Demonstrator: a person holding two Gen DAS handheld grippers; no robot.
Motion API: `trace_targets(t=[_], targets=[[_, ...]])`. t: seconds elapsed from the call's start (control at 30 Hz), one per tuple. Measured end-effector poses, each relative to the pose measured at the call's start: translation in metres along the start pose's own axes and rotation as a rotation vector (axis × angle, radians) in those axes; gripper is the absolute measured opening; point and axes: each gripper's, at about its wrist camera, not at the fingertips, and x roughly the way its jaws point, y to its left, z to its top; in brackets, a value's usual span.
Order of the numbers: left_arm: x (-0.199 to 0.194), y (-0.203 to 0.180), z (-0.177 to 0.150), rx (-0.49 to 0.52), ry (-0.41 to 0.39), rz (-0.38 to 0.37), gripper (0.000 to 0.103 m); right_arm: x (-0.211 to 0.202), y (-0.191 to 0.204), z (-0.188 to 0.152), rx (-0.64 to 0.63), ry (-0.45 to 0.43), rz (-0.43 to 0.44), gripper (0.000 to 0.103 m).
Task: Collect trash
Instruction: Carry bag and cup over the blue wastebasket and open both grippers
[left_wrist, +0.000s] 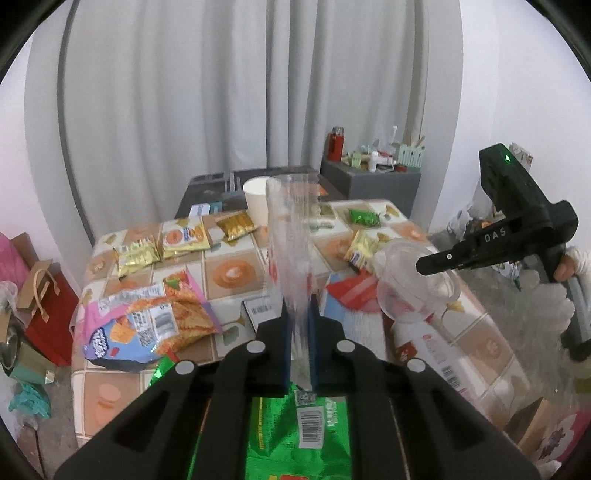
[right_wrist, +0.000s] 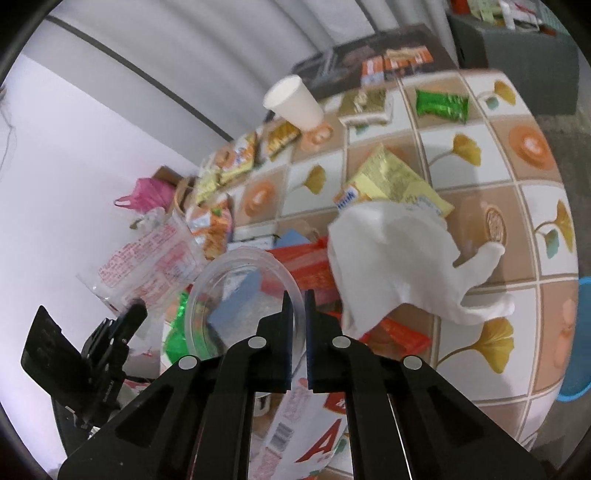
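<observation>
The left gripper (left_wrist: 300, 332) pinches a clear plastic bag (left_wrist: 291, 236) that stands up toward 12 o'clock. The right gripper (right_wrist: 298, 325) clamps the rim of a clear cup (right_wrist: 240, 295), held above the littered table (right_wrist: 517, 206). A paper cup (left_wrist: 256, 201) stands at the table's far edge.

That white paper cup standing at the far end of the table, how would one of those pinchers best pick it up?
The white paper cup stands upright with its mouth open upward, on the table. I'd come from above and close the jaws over its rim, one inside, one outside, as the right gripper seems to hold the clear plastic cup. Squeezing its sides might crush it.
</observation>
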Motion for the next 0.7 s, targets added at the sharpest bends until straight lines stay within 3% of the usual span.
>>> trace_targets(t=[0.27,0.4,0.57,0.7], targets=[[-0.039,-0.032,0.024,0.021,-0.069,-0.064,0.007,-0.067,0.000,-0.020,-0.010,-0.144,0.039,0.004],[-0.042,-0.068,0.037,0.059,-0.073,-0.138,0.007,-0.115,-0.027,-0.043,0.032,-0.232,0.007,0.004],[-0.025,-0.136,0.047,0.135,-0.027,-0.279,0.007,-0.174,-0.081,-0.077,0.136,-0.332,-0.078,0.004],[0.007,-0.196,0.050,0.157,0.078,-0.456,0.007,-0.221,-0.142,-0.117,0.273,-0.403,-0.183,0.004]])
